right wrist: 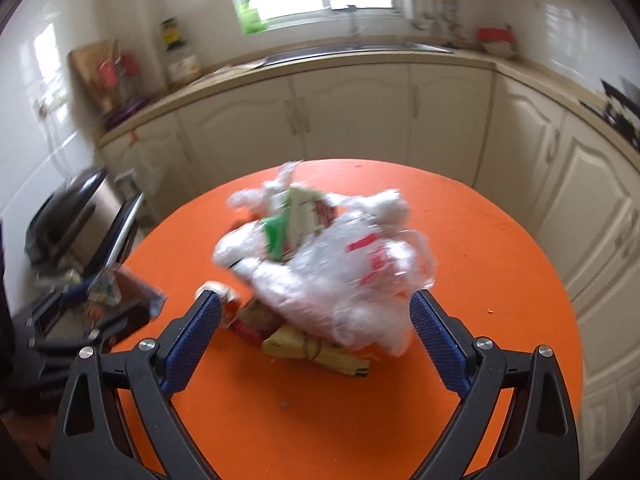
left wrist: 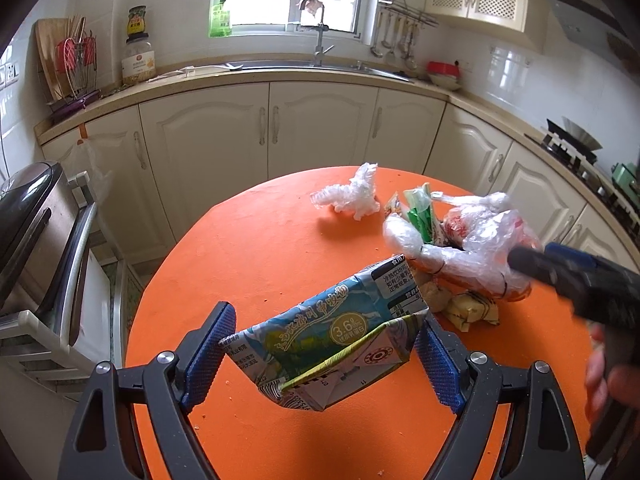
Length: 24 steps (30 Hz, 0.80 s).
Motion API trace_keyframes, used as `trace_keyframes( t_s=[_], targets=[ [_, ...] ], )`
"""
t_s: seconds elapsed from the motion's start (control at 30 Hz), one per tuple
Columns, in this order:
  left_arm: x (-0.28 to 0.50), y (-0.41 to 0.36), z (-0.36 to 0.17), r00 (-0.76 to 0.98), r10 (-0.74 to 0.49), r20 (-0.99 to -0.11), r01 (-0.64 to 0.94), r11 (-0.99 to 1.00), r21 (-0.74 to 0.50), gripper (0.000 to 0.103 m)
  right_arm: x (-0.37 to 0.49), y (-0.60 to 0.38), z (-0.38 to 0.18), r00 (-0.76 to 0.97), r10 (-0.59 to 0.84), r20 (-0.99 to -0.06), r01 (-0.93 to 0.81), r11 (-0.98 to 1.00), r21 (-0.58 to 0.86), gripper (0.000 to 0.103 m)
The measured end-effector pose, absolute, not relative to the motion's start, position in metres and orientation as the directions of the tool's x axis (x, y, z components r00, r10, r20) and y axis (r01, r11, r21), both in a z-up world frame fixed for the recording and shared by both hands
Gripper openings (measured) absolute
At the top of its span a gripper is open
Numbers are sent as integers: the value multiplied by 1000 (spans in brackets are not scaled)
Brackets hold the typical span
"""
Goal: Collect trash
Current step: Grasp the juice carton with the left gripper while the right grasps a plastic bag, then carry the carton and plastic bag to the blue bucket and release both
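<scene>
- The left gripper (left wrist: 324, 352), black-framed with blue textured pads, holds a flattened blue-and-green printed milk carton (left wrist: 328, 328) clamped between its two fingers; the carton hangs above the near part of the round orange table (left wrist: 248, 248).
- The right gripper (right wrist: 316, 340) has its jaws spread wide with nothing between the pads. It hovers above the orange table, with the trash pile just ahead of its fingertips. The right wrist view is blurred, so fine detail there is unreliable.
- In the left wrist view, the right gripper appears as a dark blurred shape at the right edge, reaching to the side of the clear plastic bag.
- The crumpled clear plastic bag with red print (left wrist: 476, 240) lies on the far right part of the table, holding a green-and-white wrapper (left wrist: 420, 212) that sticks up from its open mouth.
- Two small yellow-beige bundles tied with string (left wrist: 472, 308) lie on the table touching the near side of the bag.
- A loose wad of crumpled white plastic film (left wrist: 352, 196) lies by itself on the far part of the table, left of the bag and apart from it.
- Cream kitchen cabinets (left wrist: 320, 128) stand behind the table.
</scene>
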State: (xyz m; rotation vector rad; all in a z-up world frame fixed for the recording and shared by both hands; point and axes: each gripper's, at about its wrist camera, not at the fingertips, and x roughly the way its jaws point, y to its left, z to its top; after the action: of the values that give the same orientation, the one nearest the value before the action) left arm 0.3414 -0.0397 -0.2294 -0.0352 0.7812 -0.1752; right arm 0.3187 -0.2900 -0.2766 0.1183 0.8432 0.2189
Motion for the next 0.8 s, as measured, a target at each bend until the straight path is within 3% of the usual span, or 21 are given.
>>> trace_keyframes(
  t_s=[0.23, 0.27, 0.3, 0.33, 0.43, 0.8],
  targets=[
    [335, -44, -229, 701, -166, -693, 142, 986, -92, 83, 373, -309, -296, 611, 226, -759, -82, 971, 223, 93],
    [334, -43, -228, 701, -165, -693, 143, 986, -90, 83, 379, -308, -302, 582, 243, -776, -93, 968, 233, 88],
    [334, -43, -228, 701, -164, -693, 144, 986, -88, 83, 382, -309, -305, 560, 261, -786, -105, 964, 245, 69],
    [332, -43, -227, 702, -163, -693, 145, 986, -86, 83, 380, -308, -307, 544, 278, -792, -117, 959, 257, 58],
    [328, -43, -225, 703, -157, -693, 144, 987, -78, 83, 366, -309, -303, 551, 306, -777, -155, 952, 265, 49],
    [299, -61, -201, 720, -171, -672, 178, 982, -59, 83, 302, -349, -265, 634, 404, -659, -202, 910, 363, 46]
  ],
)
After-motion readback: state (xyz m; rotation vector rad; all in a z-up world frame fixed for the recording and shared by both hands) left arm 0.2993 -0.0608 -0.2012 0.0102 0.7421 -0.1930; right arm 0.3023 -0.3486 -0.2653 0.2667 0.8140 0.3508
